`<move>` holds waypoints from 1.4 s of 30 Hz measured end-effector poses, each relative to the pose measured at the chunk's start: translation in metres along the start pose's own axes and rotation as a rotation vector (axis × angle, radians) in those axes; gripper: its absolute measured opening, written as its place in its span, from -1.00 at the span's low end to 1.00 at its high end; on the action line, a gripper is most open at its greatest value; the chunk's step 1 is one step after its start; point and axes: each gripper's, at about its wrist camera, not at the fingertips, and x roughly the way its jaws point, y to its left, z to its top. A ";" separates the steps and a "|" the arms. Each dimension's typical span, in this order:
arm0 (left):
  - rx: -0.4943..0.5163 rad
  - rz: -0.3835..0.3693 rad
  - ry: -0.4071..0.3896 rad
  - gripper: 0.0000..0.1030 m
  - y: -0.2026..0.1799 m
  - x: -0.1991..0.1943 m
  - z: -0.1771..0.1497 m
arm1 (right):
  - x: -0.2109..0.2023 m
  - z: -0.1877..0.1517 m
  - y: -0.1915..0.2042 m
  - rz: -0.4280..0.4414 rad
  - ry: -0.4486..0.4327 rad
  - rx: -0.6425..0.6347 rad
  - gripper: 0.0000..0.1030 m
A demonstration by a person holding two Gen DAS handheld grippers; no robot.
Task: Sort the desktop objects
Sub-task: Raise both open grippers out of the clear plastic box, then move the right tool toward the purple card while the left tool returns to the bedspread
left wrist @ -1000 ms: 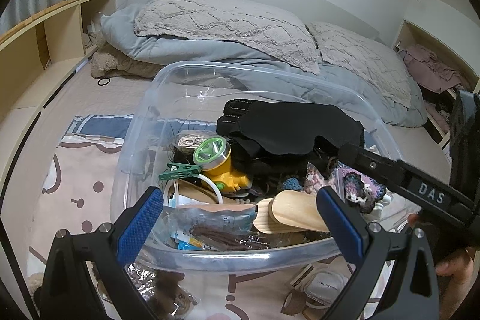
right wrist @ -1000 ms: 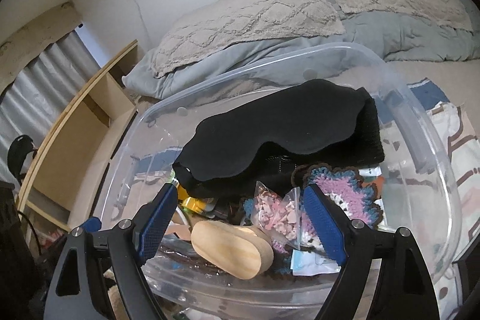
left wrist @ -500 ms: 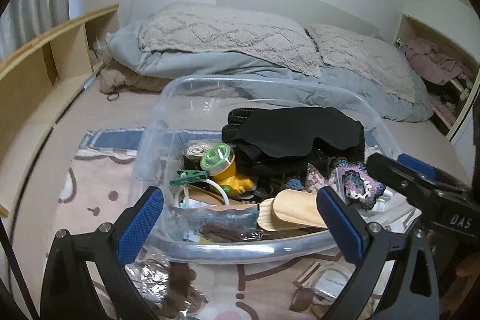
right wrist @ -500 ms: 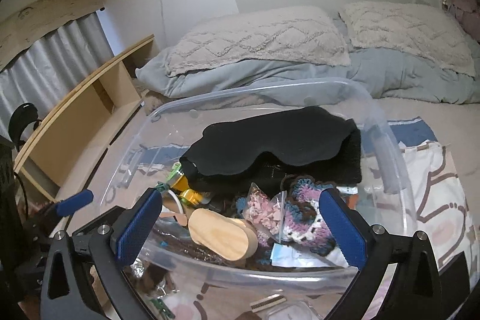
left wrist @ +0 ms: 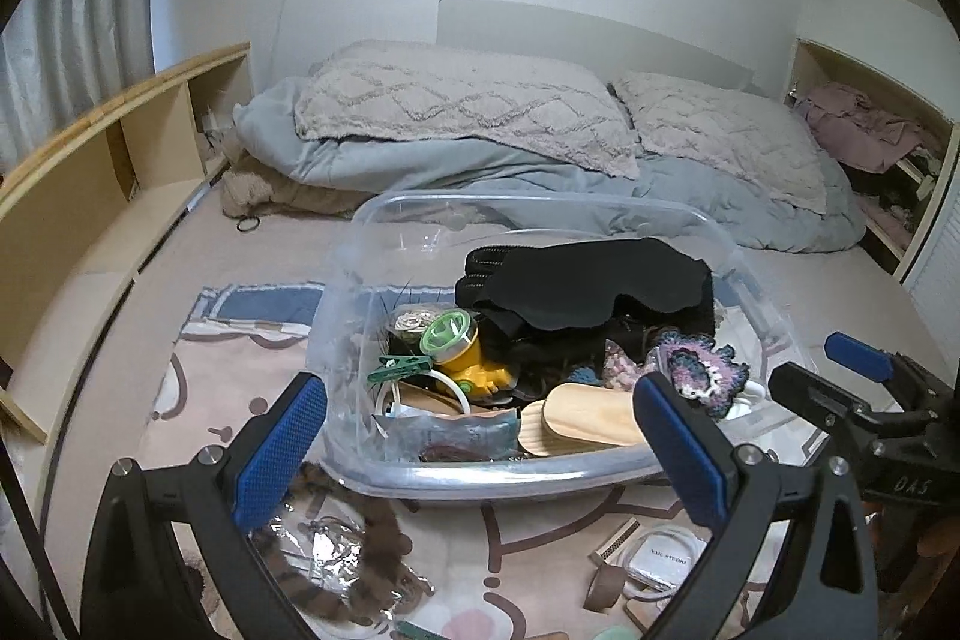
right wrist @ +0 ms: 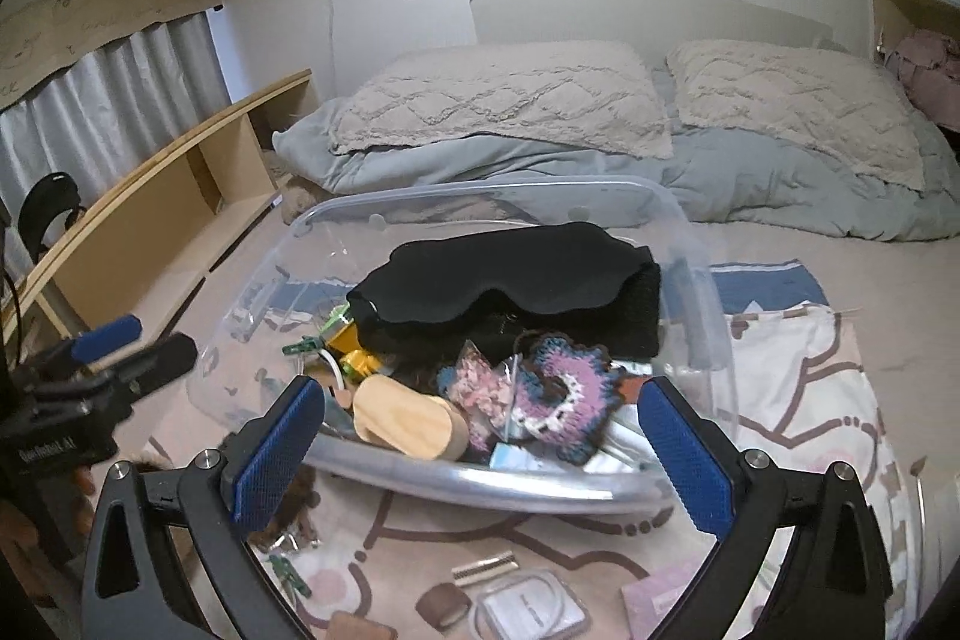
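Right wrist view shows you the clear plastic bin on the patterned bedspread, holding a black sleep mask, a crocheted coaster, a wooden block and a yellow toy. Your right gripper has just been opening; its jaws stand wide apart, empty. Your left gripper is likewise spread wide, gripping nothing.
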 end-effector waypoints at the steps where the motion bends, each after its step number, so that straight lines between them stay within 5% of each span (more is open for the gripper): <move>1: 0.007 0.004 -0.008 0.99 -0.002 -0.005 0.000 | -0.003 -0.001 0.000 -0.003 -0.004 -0.006 1.00; 21: 0.027 0.021 -0.067 1.00 -0.012 -0.067 -0.033 | -0.083 -0.033 -0.018 -0.033 -0.135 -0.036 1.00; 42: -0.023 0.037 -0.121 1.00 -0.008 -0.094 -0.072 | -0.110 -0.064 -0.015 -0.032 -0.190 -0.106 1.00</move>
